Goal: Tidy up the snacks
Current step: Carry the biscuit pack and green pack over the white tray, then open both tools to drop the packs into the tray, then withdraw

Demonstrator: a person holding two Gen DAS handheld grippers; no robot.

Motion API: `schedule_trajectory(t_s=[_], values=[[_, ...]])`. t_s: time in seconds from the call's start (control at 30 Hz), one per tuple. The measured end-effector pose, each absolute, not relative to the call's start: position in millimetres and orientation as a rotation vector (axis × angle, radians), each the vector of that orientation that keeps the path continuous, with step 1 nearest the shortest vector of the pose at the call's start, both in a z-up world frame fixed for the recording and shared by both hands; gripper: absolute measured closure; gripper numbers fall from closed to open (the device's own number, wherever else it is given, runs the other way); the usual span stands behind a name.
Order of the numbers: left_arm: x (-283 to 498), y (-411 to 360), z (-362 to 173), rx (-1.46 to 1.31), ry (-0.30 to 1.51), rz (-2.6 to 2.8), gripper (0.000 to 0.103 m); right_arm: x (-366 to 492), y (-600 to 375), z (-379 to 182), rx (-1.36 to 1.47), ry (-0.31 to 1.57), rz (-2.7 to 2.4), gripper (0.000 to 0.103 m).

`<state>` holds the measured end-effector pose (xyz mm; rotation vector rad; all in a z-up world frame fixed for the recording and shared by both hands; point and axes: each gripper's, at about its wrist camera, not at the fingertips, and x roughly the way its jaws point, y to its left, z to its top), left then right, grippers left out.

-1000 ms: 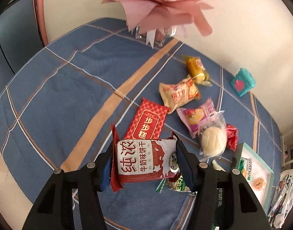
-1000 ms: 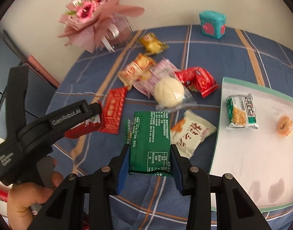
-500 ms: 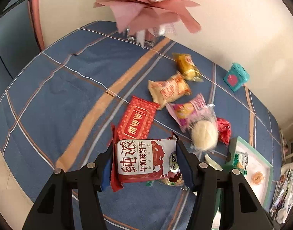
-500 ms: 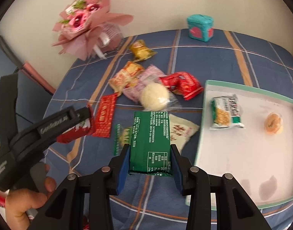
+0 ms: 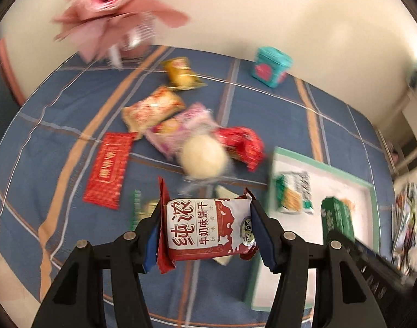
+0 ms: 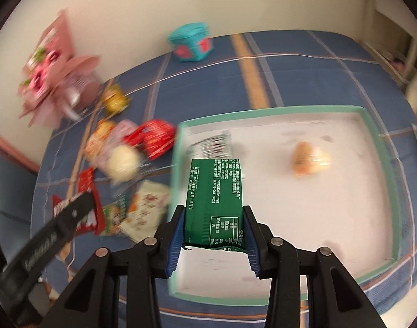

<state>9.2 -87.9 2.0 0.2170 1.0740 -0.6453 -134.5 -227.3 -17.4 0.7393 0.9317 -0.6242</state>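
My left gripper is shut on a red and white milk biscuit packet, held above the blue tablecloth near the tray's left edge. My right gripper is shut on a green snack packet, held over the left part of the white tray with a teal rim. The green packet also shows in the left wrist view over the tray. In the tray lie a green and white packet and a small orange snack.
Loose snacks lie left of the tray: a round white bun, a red packet, a pink packet, a flat red packet, a yellow packet. A teal box and a pink bouquet stand at the back.
Both grippers have swung right toward the tray with their packets. The green packet is now over the tray instead of over the cloth. The views are motion-blurred.
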Motion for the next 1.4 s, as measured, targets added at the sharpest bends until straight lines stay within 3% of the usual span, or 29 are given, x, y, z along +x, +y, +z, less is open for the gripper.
schedule_trajectory(t_s=[0.6, 1.4], values=[[-68, -178, -14, 0.389, 1.04, -0.852, 0.042, -226, -310, -22, 0.858, 0.864, -0.903, 0.06], [-86, -268, -54, 0.536, 0.951, -0.94, 0.042, -220, -369, -64, 0.914, 0.897, -0.95, 0.06]])
